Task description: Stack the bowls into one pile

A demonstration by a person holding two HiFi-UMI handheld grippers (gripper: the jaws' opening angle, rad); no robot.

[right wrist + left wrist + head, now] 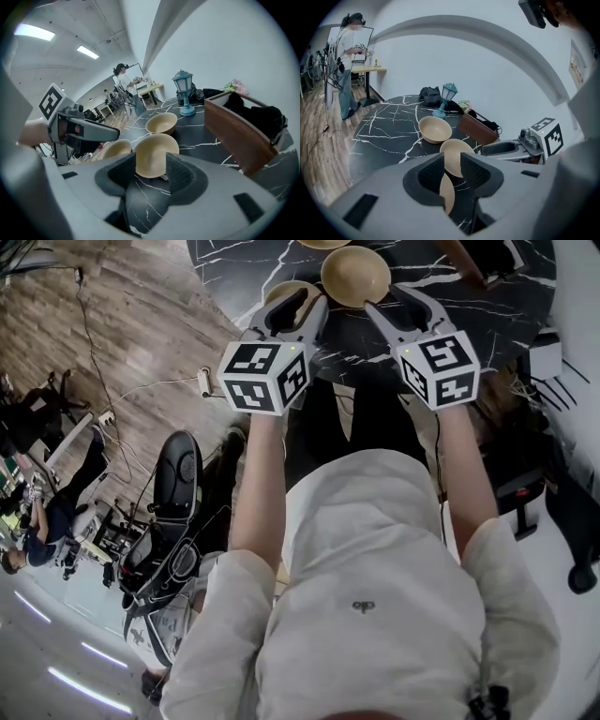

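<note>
Three tan bowls sit on the black marble table. The far bowl and the middle bowl are side by side. The near bowl stands tilted with its rim between the jaws of my left gripper, which is shut on it. My right gripper is open just short of the middle bowl, with nothing between its jaws.
A blue lantern, a black bag and a brown wooden box stand at the table's back. A person stands by a desk far off. A black chair is on the floor at my left.
</note>
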